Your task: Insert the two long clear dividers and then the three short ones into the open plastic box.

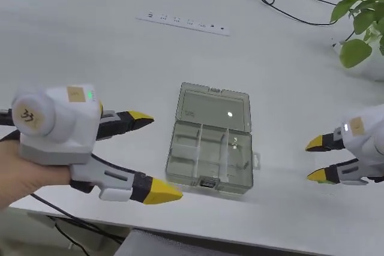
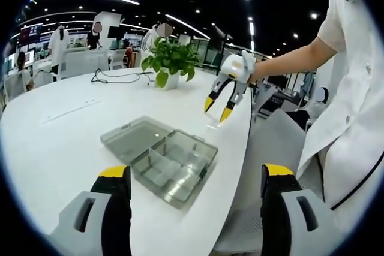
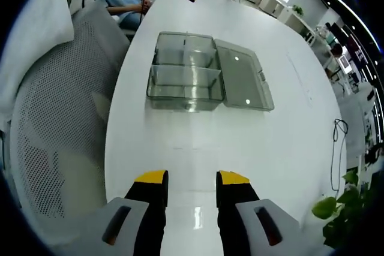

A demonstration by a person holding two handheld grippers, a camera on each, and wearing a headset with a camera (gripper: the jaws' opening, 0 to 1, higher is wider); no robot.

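Hovering on each side of the open box [image 1: 180, 175] on the white table [image 1: 90, 52].
Left gripper [image 1: 159, 155] gapes wide, right gripper [image 1: 313, 160] less so (both hold nothing); clear dividers [image 1: 198, 148] stand inside.

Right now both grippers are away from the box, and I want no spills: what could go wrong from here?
1. The plastic box sits near the front edge of the table. A nudge from the left gripper or the right gripper, both open and empty, could slide it off.
2. The dividers inside are clear and hard to read. I cannot tell whether each is fully seated, so a jaw dipping in might knock one loose.
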